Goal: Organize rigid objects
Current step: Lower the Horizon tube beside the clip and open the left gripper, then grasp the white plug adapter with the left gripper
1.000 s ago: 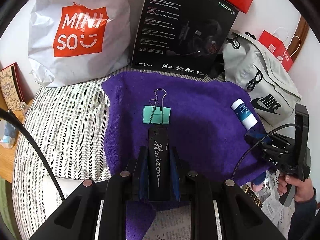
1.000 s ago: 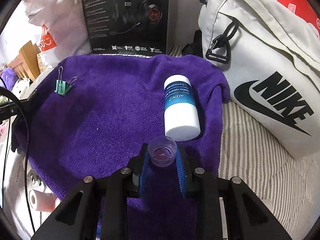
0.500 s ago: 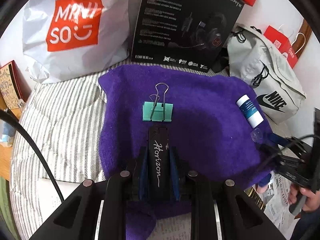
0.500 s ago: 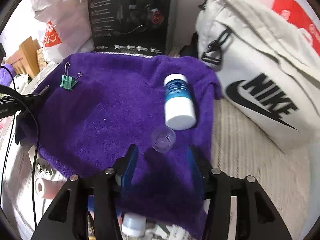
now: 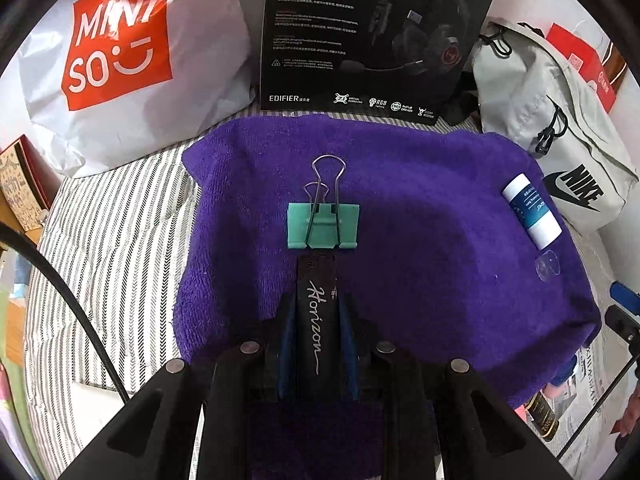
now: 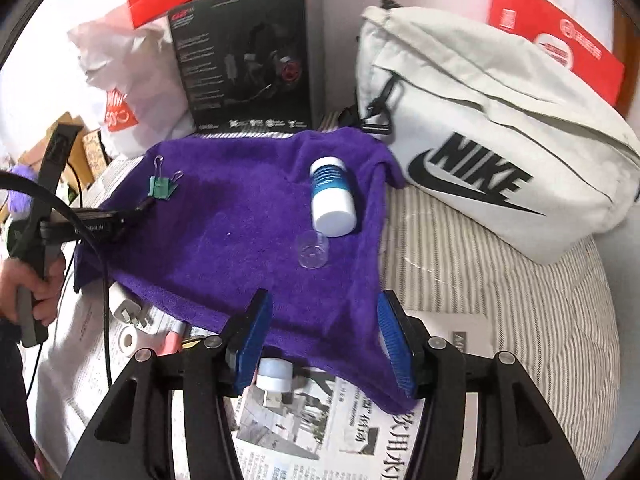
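The black Horizon stick is pinched in the left gripper, long axis aimed straight at the green binder clip just ahead on the purple towel. The right gripper is spread, nothing held, clear cap beyond it.

I judge this a private home, most likely a bedroom. A striped bedcover lies under a purple towel, and personal goods line the wall: a Miniso shopping bag, a headset box, a Nike bag.
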Available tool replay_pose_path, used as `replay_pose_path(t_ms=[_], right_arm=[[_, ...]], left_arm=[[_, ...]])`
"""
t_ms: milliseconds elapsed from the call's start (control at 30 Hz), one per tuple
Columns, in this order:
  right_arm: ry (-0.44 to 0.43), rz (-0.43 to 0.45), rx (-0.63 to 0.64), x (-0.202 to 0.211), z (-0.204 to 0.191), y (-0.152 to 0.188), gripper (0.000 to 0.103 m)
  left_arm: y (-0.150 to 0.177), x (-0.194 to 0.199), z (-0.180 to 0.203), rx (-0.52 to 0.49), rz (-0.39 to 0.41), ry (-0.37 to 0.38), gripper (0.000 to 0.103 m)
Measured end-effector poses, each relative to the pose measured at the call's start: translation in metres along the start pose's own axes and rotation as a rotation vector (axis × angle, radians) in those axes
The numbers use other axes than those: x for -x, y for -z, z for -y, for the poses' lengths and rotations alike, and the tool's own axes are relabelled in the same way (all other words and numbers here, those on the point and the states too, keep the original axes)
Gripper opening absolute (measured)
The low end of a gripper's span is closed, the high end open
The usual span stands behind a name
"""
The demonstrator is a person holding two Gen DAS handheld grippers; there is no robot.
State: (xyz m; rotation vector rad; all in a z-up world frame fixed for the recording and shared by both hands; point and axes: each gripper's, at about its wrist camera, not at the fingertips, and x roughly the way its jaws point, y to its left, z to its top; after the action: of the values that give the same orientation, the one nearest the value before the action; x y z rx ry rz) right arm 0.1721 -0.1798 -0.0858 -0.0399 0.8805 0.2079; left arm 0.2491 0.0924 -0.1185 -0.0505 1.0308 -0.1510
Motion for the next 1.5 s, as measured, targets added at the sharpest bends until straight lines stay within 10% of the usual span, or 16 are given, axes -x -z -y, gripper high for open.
replay_pose_path(t_ms=[567, 867, 1500], right_arm=[[0.020, 0.033, -0.034, 0.047, 0.024, 0.032, 0.055], [-0.003, 0.072, -0.071, 0.074, 0.034, 0.051, 0.058], [-0.016, 0.010, 0.004, 0.080, 0.013, 0.073, 0.060]], left_arm=[[0.023, 0.027, 0.015, -0.031, -0.016, 0.009, 0.038], [0.076, 0.074, 0.058, -0.203, 0.016, 0.047, 0.042], [0.087, 0.028, 0.086, -0.245, -0.080, 0.013, 0.048]])
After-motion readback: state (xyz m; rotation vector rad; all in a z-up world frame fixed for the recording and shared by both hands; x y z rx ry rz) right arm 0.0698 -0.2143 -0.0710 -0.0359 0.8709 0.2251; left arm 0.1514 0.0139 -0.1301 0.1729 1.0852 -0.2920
